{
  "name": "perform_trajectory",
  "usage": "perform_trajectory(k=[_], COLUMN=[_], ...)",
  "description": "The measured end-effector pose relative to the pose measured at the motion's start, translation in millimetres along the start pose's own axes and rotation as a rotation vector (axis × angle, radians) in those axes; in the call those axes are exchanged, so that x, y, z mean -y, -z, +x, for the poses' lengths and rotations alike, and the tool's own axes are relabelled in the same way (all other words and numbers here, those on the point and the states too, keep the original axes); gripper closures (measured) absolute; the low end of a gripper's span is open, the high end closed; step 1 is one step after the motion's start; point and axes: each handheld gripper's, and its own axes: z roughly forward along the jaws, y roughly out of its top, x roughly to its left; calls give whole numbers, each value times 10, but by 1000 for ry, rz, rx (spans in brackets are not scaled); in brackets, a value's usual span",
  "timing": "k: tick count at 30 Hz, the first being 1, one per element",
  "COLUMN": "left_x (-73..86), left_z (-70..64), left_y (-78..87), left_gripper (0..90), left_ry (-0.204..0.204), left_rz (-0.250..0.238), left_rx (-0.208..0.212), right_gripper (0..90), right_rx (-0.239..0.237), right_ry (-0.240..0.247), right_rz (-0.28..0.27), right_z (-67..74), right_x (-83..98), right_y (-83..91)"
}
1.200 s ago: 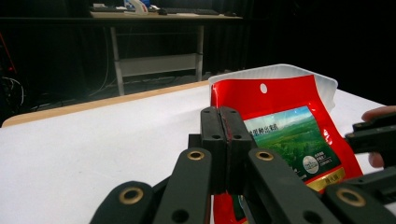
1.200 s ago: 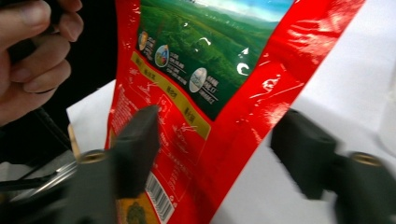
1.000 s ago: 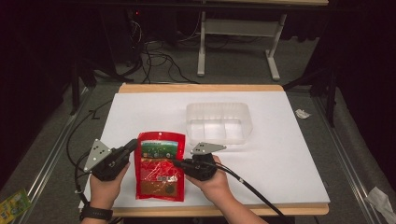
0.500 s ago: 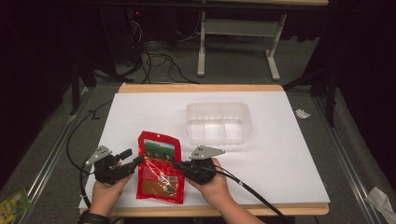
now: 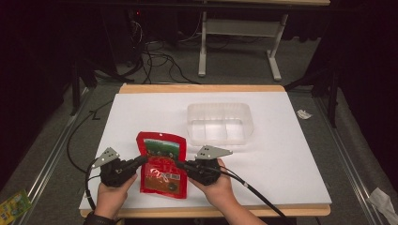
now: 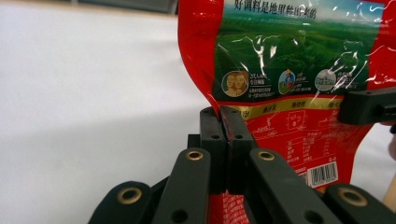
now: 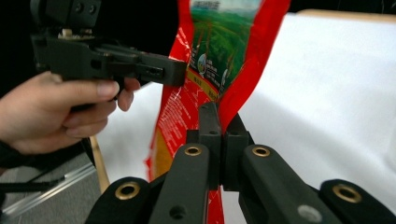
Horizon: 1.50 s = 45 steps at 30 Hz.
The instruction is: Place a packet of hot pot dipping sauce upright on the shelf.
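Two tongs pinch one red sauce pouch (image 5: 162, 164) over the white tabletop (image 5: 281, 154). The left tongs (image 6: 223, 122) have just closed on its left edge. The right tongs (image 7: 219, 122) are clamped on its right edge, near a clear plastic tray (image 5: 219, 123).

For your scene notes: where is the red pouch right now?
In the high view the red pouch sits at the table's near edge, pinched between both grippers, with the clear tray behind it.

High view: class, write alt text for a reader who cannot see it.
Two hand-held grippers, left gripper and right gripper, pinch opposite edges of a red pouch on a white table. A clear plastic container sits beyond it.
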Motion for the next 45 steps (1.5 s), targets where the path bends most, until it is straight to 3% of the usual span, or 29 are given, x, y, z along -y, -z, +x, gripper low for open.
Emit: perform_trajectory(k=[3, 7, 9, 12, 13, 18, 23, 29, 34, 38, 41, 45], left_x=[-115, -197, -255, -280, -298, -318, -270, -115, -64, -52, -53, -51], left_z=[-201, -347, -483, -574, -666, -908, -1031, -1047, -1063, -1088, -1092, -1083], left_y=[-10, -67, -188, -296, -422, -733, -964, -1078, -1073, -1056, -1051, -1049], left_gripper=[900, 900, 900, 900, 900, 900, 899, 898, 898, 897, 897, 895], left_ry=[-57, -85, -107, -126, -133, -183, -221, -243, -267, -280, -284, -283], left_rz=[-58, -95, -113, -116, -118, -119, -96, -48, -48, -62, -62, -60], left_rx=[-1, 5, 15, 25, 40, 69, 89, 94, 94, 107, 109, 111], right_gripper=[900, 900, 900, 900, 900, 900, 900, 900, 899, 724, 608, 582], right_rx=[13, 29, 50, 73, 99, 157, 199, 220, 223, 210, 185, 146], right_ry=[11, 14, 22, 28, 33, 20, 18, 18, 11, -3, -18, -44], right_rz=[-48, -74, -97, -102, -106, -118, -116, -84, -69, -66, -25, 26], right_z=[2, -27, -85, -131, -193, -370, -513, -573, -602, -621, -668, -723], right_x=[-99, -154, -187, -189, -168, -62, 59, 231, 299, 324, 356, 427], right_y=[209, 375, 547, 661, 781, 1094, 1303, 1336, 1330, 1319, 1254, 1166])
